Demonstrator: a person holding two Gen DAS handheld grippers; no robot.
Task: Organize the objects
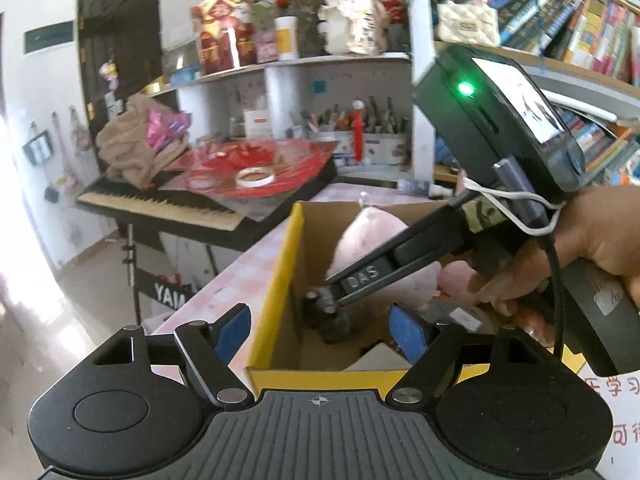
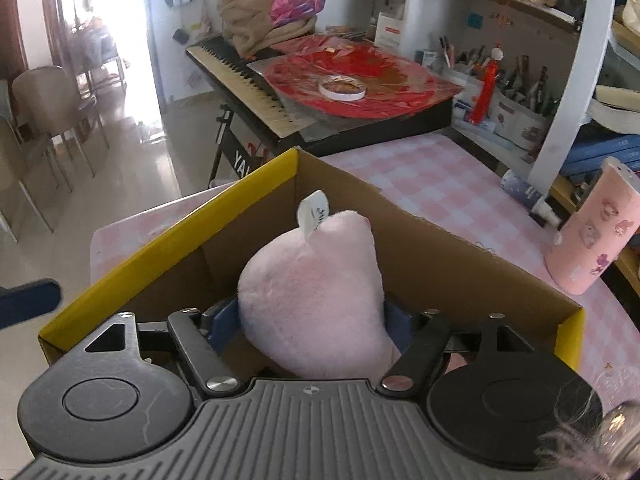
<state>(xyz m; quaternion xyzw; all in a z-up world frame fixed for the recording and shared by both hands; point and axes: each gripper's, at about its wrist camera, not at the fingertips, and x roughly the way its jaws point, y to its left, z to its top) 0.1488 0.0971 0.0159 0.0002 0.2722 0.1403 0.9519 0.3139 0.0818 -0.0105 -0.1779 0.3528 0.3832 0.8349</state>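
A cardboard box [image 2: 180,236] with yellow outer walls stands on the pink checked table. A pink plush toy [image 2: 312,280] with a white tag lies inside it. My right gripper [image 2: 310,316] reaches into the box with the plush between its blue pads [image 2: 224,320]; the fur looks round and unsqueezed. In the left wrist view a hand [image 1: 592,232] holds that right gripper [image 1: 340,288] over the plush toy [image 1: 368,232]. My left gripper [image 1: 320,322] hangs open above the near left corner of the box [image 1: 276,280], holding nothing. Small dark objects [image 1: 328,316] lie on the box floor.
A pink patterned tumbler [image 2: 592,240] stands on the table right of the box. Behind the table is a keyboard [image 2: 248,76] bearing red sheets, a tape roll [image 2: 342,88] and a brown cloth heap. Shelves with pen holders and books [image 1: 580,20] line the back and right.
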